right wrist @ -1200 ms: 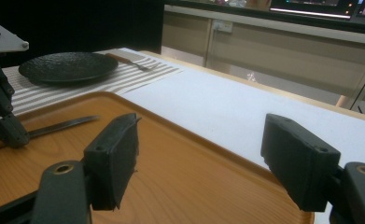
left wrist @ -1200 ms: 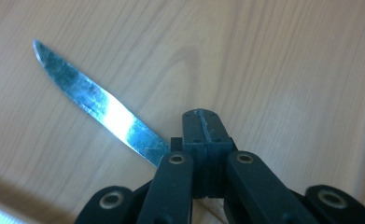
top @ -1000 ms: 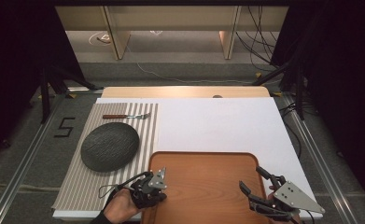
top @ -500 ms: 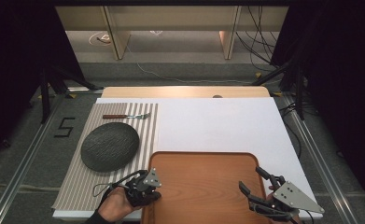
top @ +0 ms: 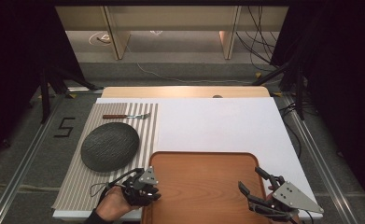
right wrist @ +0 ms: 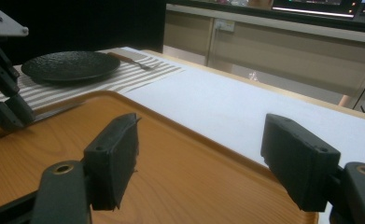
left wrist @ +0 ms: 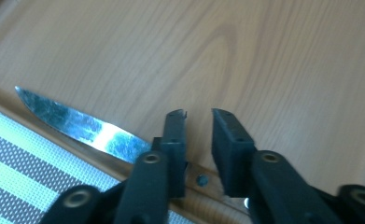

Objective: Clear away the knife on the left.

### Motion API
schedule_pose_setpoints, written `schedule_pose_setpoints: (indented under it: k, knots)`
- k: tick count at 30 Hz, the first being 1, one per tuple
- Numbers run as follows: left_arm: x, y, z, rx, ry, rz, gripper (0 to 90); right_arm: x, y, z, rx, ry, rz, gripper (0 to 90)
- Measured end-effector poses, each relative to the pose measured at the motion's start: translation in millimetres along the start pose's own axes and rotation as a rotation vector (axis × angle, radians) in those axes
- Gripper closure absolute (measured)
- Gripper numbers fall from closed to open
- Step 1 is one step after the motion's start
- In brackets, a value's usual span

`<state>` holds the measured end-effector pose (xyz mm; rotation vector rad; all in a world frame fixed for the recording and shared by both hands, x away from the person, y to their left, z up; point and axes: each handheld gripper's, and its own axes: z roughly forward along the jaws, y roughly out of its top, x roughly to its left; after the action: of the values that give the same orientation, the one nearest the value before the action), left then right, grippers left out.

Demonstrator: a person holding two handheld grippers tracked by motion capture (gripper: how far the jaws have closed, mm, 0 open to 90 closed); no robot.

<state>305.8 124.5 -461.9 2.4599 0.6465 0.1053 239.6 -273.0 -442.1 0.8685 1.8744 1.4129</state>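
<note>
The knife (left wrist: pixel 84 126) lies along the tray's (top: pixel 203 161) left rim, at lower left of the high view, its handle seemingly between the left gripper's (left wrist: pixel 199 128) slightly parted jaws. Plate (top: pixel 110 146) and fork (top: pixel 126 115) sit on the striped mat (top: pixel 82 186); the knife likely goes there next. The right gripper (right wrist: pixel 201 149) hovers spread wide, empty

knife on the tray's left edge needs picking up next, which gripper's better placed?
Left. The left gripper sits right over the knife at the tray's left edge, jaws slightly apart at its handle end. The right gripper is open at the tray's far right side.
</note>
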Motion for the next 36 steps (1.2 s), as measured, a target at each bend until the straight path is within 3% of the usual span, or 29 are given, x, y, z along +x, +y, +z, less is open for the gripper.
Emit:
schedule_pose_setpoints:
  k: [2, 3, 4, 7, 8, 11, 12, 13, 17, 21, 22, 24, 29, 30, 31, 32, 36]
  knots:
    - [0.1, 0.8, -1.6, -0.022, 0.003, -0.010, 56.7, 0.4, 0.2, 0.1, 0.001, 0.002, 0.001, 28.6]
    - [0.4, 1.0, -3.0, -0.037, -0.002, -0.016, 56.7, 0.4, 0.2, 0.1, 0.001, 0.002, 0.001, 28.6]
    - [1.3, 1.7, -5.2, -0.067, -0.001, -0.035, 47.1, 0.5, 0.1, 0.1, 0.001, 0.002, 0.001, 28.6]
    - [1.6, 2.1, -7.1, -0.091, 0.009, -0.045, 41.6, 0.4, 0.3, -0.1, 0.002, 0.002, 0.001, 28.6]
    - [1.6, 2.3, -9.4, -0.133, 0.012, -0.051, 38.9, 0.3, 0.3, -0.1, 0.001, 0.002, 0.001, 28.6]
    - [1.7, 2.7, -12.2, -0.170, 0.022, -0.056, 33.1, 0.6, 0.1, 0.2, 0.000, 0.003, 0.003, 28.6]
    - [2.2, 2.7, -15.2, -0.208, 0.036, -0.063, 31.7, 0.6, 0.2, 0.2, 0.000, 0.003, 0.003, 28.6]
    - [2.2, 2.7, -15.2, -0.208, 0.036, -0.063, 31.3, 0.6, 0.2, 0.2, -0.001, 0.003, 0.003, 28.6]
    - [3.7, 0.1, -23.8, -0.336, 0.041, -0.079, 27.9, 0.4, 0.3, -0.1, 0.000, 0.003, 0.002, 28.6]
    - [2.8, -2.1, -27.4, -0.389, 0.037, -0.074, 25.0, 0.5, 0.2, -0.1, 0.000, 0.004, 0.004, 28.6]
    - [1.7, -4.1, -30.2, -0.437, 0.030, -0.070, 24.4, 0.4, 0.3, 0.0, -0.002, 0.004, 0.003, 28.6]
    - [0.7, -6.4, -33.0, -0.480, 0.024, -0.063, 24.1, 0.3, 0.1, 0.2, -0.003, 0.005, 0.005, 28.6]
    - [-0.7, -11.5, -35.4, -0.545, 0.028, -0.046, 21.8, 0.3, 0.1, 0.3, -0.001, 0.007, 0.007, 28.6]
    - [-1.5, -14.0, -36.9, -0.581, 0.026, -0.045, 21.2, 0.8, 0.0, 0.2, -0.001, 0.005, 0.006, 28.6]
    - [-1.5, -14.0, -36.9, -0.581, 0.026, -0.045, 21.1, 0.8, 0.0, 0.1, -0.001, 0.005, 0.005, 28.6]
    - [-2.3, -17.2, -38.9, -0.627, 0.027, -0.050, 20.8, 0.7, 0.0, 0.2, -0.001, 0.005, 0.008, 28.6]
    - [-2.5, -22.3, -42.2, -0.679, 0.023, -0.061, 19.6, 0.9, 0.3, -0.3, 0.001, 0.006, 0.006, 28.6]
